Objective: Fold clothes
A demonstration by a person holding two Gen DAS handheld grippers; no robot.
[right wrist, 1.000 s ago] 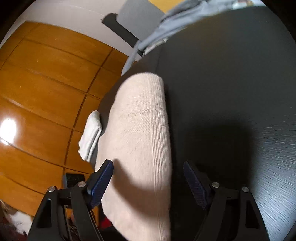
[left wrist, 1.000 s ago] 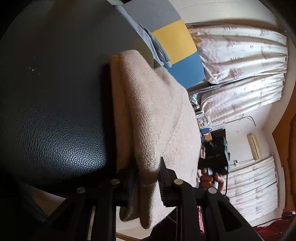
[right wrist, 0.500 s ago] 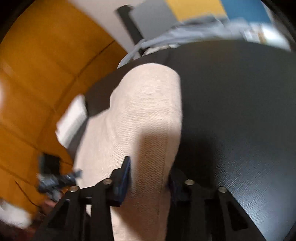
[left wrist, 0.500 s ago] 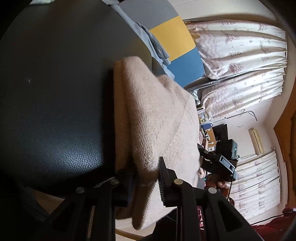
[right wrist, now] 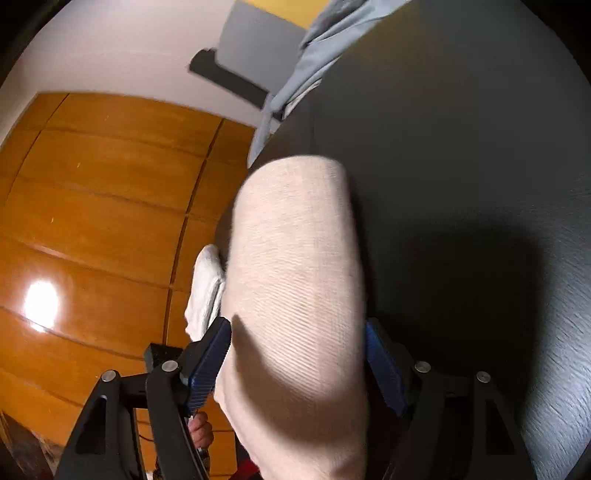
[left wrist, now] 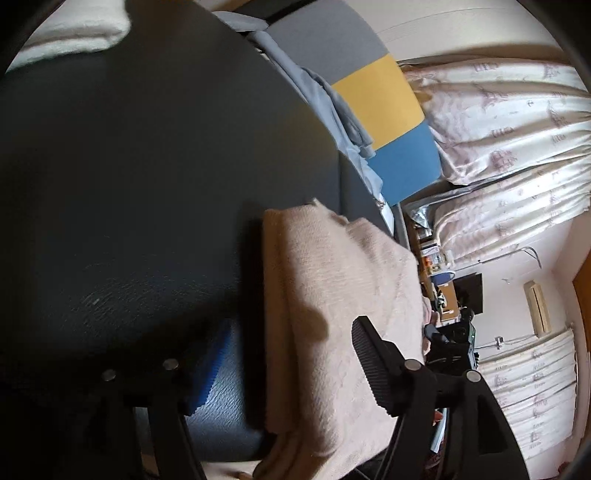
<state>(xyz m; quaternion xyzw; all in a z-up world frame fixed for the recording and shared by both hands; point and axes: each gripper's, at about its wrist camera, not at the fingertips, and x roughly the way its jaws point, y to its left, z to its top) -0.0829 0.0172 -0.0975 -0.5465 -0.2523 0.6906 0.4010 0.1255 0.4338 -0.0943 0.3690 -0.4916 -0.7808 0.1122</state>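
Note:
A folded beige knit garment (left wrist: 332, 302) lies on the black leather surface (left wrist: 129, 166), near its edge. My left gripper (left wrist: 288, 369) is open, its jaws wide apart on either side of the garment's near end. In the right wrist view the same beige garment (right wrist: 295, 266) lies between the open jaws of my right gripper (right wrist: 295, 362), whose blue pads (right wrist: 208, 360) stand at each side of it without pinching.
A folded white cloth (right wrist: 205, 288) lies at the surface's edge, also in the left wrist view (left wrist: 70, 33). A grey-blue garment (left wrist: 332, 110) hangs at the far edge. Wooden wardrobe panels (right wrist: 103, 203), curtains (left wrist: 498, 129) and a grey-yellow-blue panel (left wrist: 380, 99) surround.
Both grippers have let go of the beige garment: the left jaws opened from a pinch, and the right jaws, shut half a second ago, opened again. The garment now rests on the surface.

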